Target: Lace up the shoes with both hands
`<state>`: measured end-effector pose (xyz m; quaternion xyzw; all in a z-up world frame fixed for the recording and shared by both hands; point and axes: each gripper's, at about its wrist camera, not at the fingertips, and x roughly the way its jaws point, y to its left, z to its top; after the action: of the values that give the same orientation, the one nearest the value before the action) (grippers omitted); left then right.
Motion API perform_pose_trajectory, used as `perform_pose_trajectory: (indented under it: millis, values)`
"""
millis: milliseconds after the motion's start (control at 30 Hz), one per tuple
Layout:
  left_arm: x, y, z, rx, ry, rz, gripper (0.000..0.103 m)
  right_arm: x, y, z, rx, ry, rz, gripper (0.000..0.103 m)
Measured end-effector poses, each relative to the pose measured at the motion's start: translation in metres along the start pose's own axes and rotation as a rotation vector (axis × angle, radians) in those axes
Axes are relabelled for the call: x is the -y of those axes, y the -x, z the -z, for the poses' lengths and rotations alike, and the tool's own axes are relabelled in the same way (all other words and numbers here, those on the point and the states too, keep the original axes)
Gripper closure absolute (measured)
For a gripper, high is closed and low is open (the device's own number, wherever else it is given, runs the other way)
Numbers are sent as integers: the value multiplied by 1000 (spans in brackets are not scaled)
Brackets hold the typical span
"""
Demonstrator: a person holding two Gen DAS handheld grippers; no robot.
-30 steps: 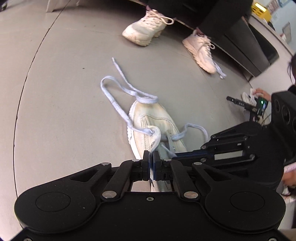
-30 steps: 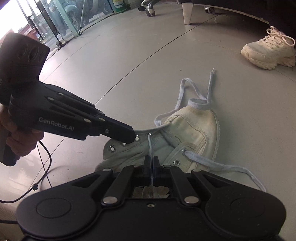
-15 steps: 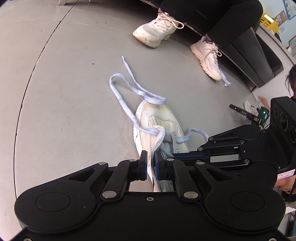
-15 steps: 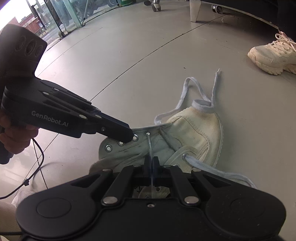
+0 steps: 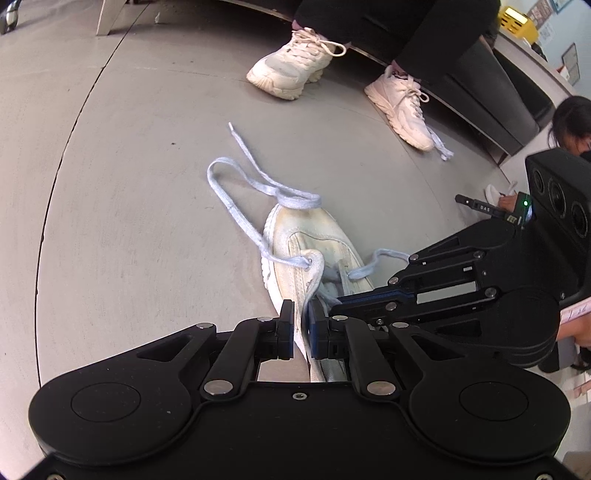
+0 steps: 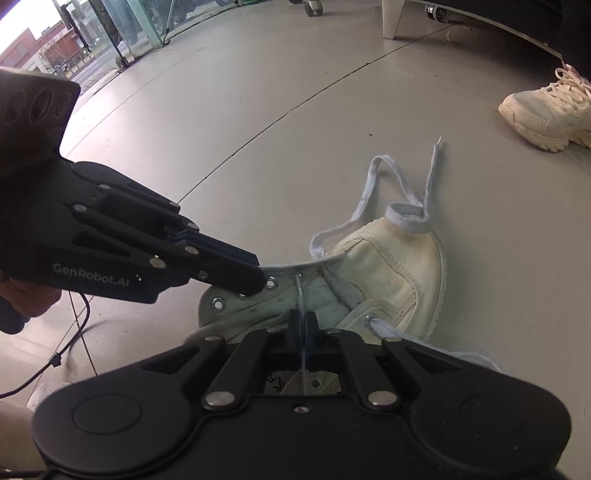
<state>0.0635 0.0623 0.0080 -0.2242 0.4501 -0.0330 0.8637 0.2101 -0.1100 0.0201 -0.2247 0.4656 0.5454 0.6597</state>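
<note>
grey floor (image 5: pixel 129 221) | seated person's white sneakers (image 5: pixel 291 66) (image 5: pixel 402 103) | black bench (image 5: pixel 498 92) | glass wall (image 6: pixel 122 29)

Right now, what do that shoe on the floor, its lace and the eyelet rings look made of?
Shoe: likely canvas, matte cream, stitched seams, yellowed. Lace: flat woven fabric, pale blue-white, limp. Eyelet rings: apparently metal, shiny silver.

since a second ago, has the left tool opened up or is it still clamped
Yes. The left tool has opened: its fingers, pressed together before, now stand apart around the shoe edge.
</note>
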Motion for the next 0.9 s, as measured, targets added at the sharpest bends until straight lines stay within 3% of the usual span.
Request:
perform_pose_trajectory:
  millis: [267,467,800,900]
  values:
    - [10,4,4,10,-108,10,96,2,-3,-6,72,25,8,102]
    - [0,-2,0,9,-85,32,96,-3,2,7,138,84,0,102]
    - [-15,-15,-8,14,-72,66,97,-7,3,12,165,172,5,101]
    - [-23,-17,-11,7,-42,106,96,-7,4,16,180,176,1,101]
